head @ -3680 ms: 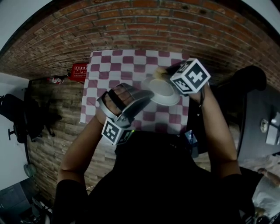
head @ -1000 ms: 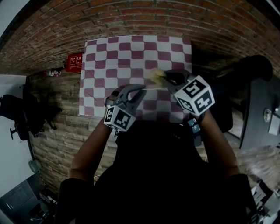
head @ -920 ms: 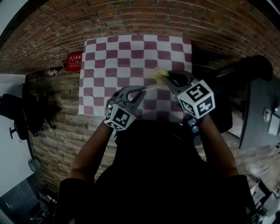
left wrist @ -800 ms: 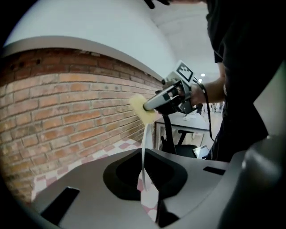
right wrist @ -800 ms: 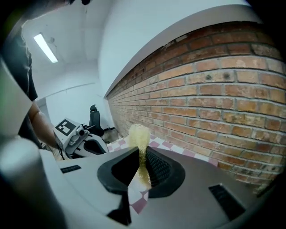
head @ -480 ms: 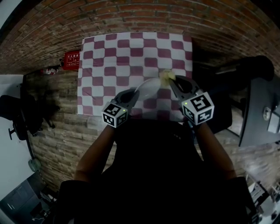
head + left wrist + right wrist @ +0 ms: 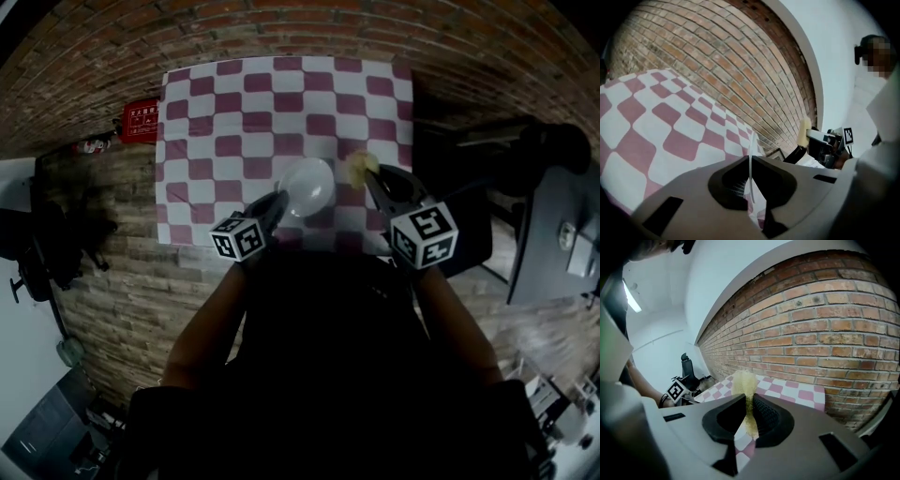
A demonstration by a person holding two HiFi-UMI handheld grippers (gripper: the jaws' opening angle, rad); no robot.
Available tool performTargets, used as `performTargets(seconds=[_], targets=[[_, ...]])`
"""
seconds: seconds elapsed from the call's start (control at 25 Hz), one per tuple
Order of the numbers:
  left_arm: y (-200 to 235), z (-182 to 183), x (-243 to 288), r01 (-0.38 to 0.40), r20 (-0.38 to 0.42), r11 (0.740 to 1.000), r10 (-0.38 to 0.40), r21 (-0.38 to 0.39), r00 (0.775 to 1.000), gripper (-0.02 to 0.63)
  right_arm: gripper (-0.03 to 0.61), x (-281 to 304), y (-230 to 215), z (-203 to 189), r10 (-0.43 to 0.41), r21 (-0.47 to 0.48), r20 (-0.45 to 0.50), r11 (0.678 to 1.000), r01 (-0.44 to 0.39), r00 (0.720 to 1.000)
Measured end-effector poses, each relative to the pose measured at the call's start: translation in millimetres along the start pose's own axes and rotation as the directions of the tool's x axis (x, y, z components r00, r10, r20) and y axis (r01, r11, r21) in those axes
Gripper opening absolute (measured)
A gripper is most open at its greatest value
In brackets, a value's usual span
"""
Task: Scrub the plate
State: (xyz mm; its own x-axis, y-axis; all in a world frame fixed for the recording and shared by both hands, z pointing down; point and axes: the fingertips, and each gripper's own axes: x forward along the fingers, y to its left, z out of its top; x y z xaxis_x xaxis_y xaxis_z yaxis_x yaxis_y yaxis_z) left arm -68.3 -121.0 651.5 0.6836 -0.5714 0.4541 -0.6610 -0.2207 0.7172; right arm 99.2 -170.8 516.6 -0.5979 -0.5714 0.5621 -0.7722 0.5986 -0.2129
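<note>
We hold plate (image 7: 307,185) and sponge (image 7: 360,167) at the checked cloth (image 7: 234,112).
Our left gripper (image 7: 278,200), jaws just closing, clamps the plate's rim; our right gripper (image 7: 371,178) pinches the sponge, both at the cloth's near edge.

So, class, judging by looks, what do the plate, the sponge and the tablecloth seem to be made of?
Plate: white, smooth, thin-edged; glazed ceramic or hard plastic, can't tell.
Sponge: pale yellow, fuzzy, squashed thin where gripped; soft foam.
Tablecloth: matt red-and-white checks, lying flat; fabric or vinyl, unclear.
</note>
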Motion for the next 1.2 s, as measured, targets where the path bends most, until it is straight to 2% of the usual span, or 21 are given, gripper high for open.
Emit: performTargets(seconds=[0.12, 0.52, 0.96, 1.2], targets=[[13.9, -3.8, 7.0, 0.004, 0.004, 0.995, -0.003, -0.096, 1.0, 0.023, 0.046, 4.4, -0.6, -5.5, -0.004, 0.013, -0.023, 1.0, 0.005, 1.0], [45.3, -21.1, 29.7, 0.024, -0.038, 0.962, -0.036, -0.272, 0.999, 0.023, 0.046, 13.7, -1.0, -21.9, -0.011, 0.039, -0.092, 0.999, 0.014, 0.996], [69.9, -35.7, 37.3, -0.053, -0.101, 0.951, 0.022, -0.306, 0.995, 0.023, 0.046, 17.4, -10.9, -25.8, -0.023, 0.057, -0.109, 0.998, 0.029, 0.994], [77.0, -38.6, 41.2, -0.099, -0.152, 0.968, 0.065, -0.229, 0.986, 0.028, 0.046, 16.1, -9.7, -29.4, -0.02, 0.057, -0.121, 0.998, 0.028, 0.992]])
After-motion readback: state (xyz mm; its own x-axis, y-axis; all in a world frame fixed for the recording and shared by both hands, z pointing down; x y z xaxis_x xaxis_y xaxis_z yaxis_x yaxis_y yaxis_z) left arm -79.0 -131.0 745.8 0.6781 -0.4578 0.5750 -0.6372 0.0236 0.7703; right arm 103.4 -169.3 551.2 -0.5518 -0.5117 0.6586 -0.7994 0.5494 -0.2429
